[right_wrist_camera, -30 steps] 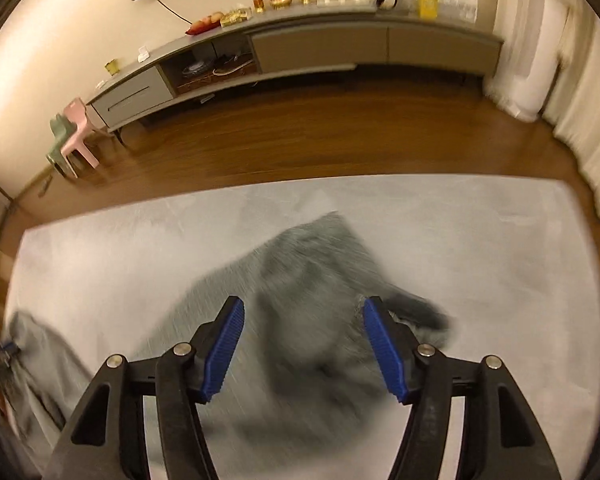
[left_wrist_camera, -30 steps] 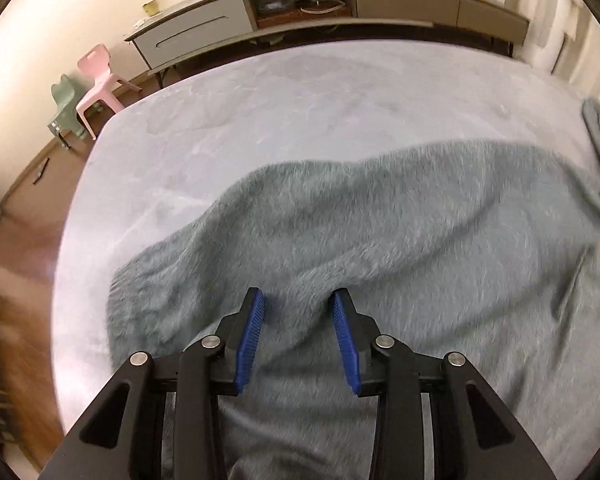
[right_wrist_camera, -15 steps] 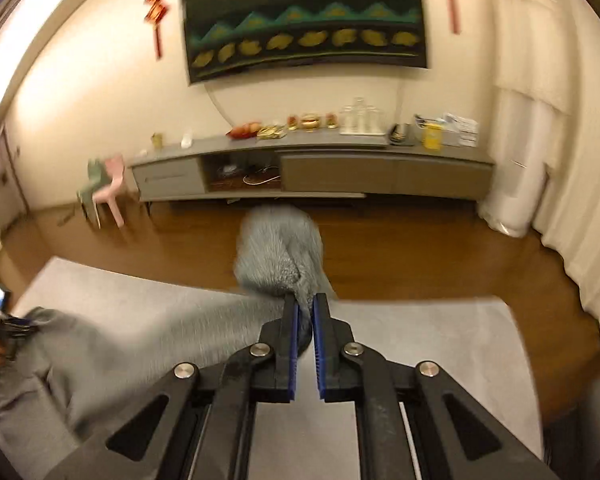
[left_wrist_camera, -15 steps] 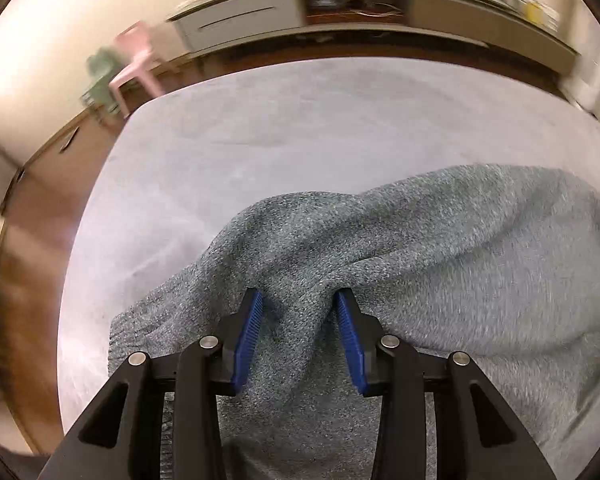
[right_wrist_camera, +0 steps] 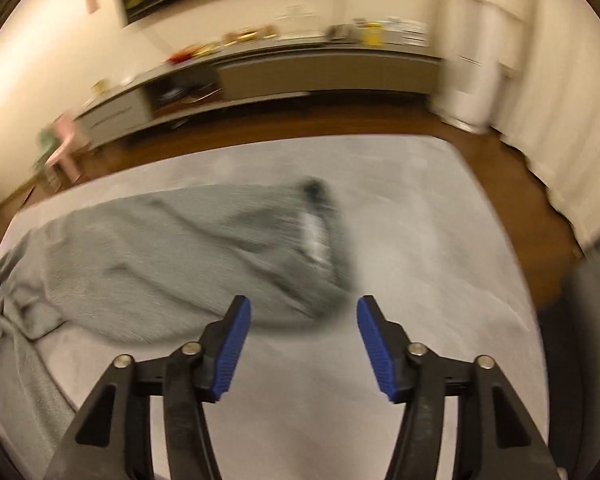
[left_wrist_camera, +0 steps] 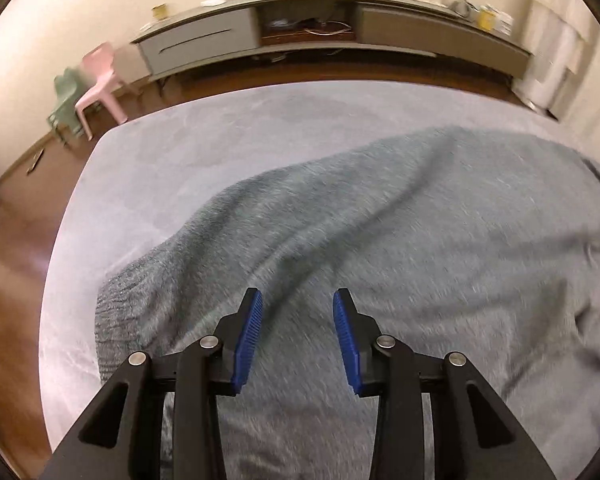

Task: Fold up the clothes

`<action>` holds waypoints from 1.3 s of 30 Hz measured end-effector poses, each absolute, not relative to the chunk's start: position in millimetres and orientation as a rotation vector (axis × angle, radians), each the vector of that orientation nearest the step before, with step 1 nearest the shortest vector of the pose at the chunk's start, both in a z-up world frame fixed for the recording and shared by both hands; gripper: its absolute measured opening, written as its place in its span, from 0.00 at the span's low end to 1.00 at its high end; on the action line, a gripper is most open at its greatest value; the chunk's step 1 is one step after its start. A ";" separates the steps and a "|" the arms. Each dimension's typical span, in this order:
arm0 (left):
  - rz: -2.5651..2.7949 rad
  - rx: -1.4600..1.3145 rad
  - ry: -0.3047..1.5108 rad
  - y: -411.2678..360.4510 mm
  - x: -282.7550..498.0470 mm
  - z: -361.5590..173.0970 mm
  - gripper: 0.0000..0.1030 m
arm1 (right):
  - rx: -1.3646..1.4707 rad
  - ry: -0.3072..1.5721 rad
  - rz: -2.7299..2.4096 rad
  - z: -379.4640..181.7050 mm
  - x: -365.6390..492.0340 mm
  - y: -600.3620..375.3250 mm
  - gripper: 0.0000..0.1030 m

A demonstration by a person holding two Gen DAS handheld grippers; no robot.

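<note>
**Grey sweater spread on the pale rug, both tongs empty**

We see a grey knit sweater (left_wrist_camera: pixel 400 240) lying across a pale grey rug (left_wrist_camera: pixel 172 152) on a wooden floor (left_wrist_camera: pixel 8 240). In the left wrist view the knit fills most of the frame; its ribbed edge sits at the lower left, near the rug's left side, and long folds run diagonally up toward the right.

Our left tongs (left_wrist_camera: pixel 297 338) hang just over the sweater with their blue pads apart at a moderate gap. Cloth shows between and beneath them, but we cannot tell whether the tips touch it; nothing is pinched.

In the right wrist view, which is blurred, the sweater (right_wrist_camera: pixel 172 256) stretches from the left edge toward the middle of the rug (right_wrist_camera: pixel 440 280), with a darker, bunched end nearest the centre. Our right tongs (right_wrist_camera: pixel 304 340) are spread wide and hold nothing. Their left pad lies over the edge of the knit, their right pad over bare rug.

Beyond the rug a long low cabinet (left_wrist_camera: pixel 300 28) stands against the wall, with small items on top. A pink chair (left_wrist_camera: pixel 100 80) and a green chair (left_wrist_camera: pixel 64 100) stand side by side at its left end. White curtains (right_wrist_camera: pixel 540 80) hang at the right.
</note>
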State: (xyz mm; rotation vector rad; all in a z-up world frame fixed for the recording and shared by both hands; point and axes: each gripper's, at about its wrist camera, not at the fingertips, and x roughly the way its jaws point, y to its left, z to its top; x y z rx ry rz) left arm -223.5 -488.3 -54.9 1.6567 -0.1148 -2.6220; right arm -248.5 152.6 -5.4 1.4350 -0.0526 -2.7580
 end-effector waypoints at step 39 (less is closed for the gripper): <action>-2.739 1.366 -0.001 -615.9 -149.9 -4.0 0.39 | 1.285 0.448 -2.179 14.4 -135.8 -157.7 0.49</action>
